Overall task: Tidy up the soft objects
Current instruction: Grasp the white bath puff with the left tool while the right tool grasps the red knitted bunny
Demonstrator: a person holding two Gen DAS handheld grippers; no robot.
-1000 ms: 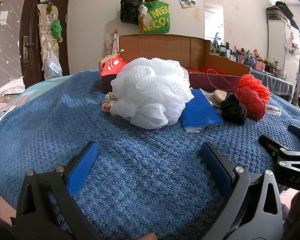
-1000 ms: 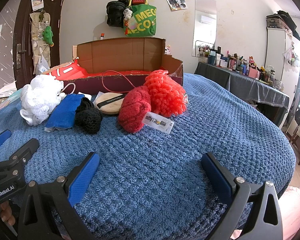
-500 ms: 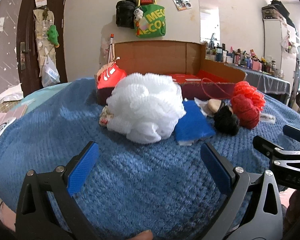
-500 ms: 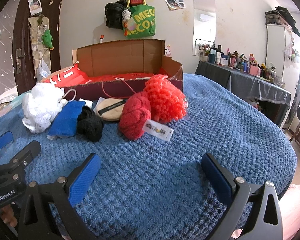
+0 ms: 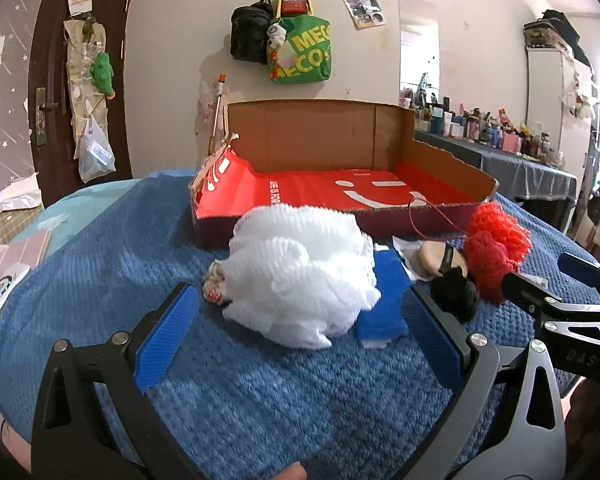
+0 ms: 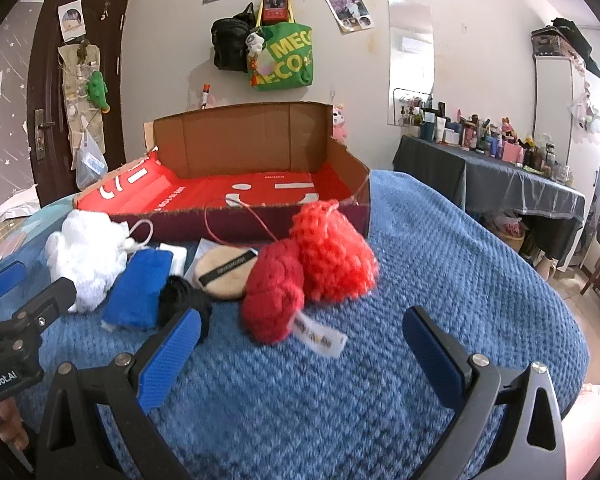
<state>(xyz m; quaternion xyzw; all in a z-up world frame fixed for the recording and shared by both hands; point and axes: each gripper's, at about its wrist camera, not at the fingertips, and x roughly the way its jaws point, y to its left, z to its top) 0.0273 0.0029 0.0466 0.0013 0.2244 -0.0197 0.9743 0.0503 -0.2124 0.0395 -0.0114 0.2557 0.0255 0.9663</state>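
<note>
Blue knitted blanket point(image 5: 112, 240) is covering the whole work surface, and the open cardboard box point(image 5: 320, 136) with its red lining is sitting at the back of it, so I am placing everything against that box. Nothing soft is lying inside it yet; only a thin red cord is trailing over its front edge. Just in front of the box, the white mesh pouf point(image 5: 300, 276) is resting nearest its left half, with the blue cloth point(image 5: 382, 304) touching the pouf's right side. Further right, the black pouf point(image 6: 184, 300) and the round tan puff point(image 6: 224, 272) are lying close together, and the dark red knit bundle point(image 6: 274, 292) is pressing against the orange-red mesh pouf point(image 6: 332, 252) before the box's right corner.

I am holding my left gripper point(image 5: 298, 336) spread wide and empty, aimed at the white pouf. I am keeping my right gripper point(image 6: 300, 352) equally released, facing the red bundle. By my reckoning the sorting is barely starting: every item is waiting outside.
</note>
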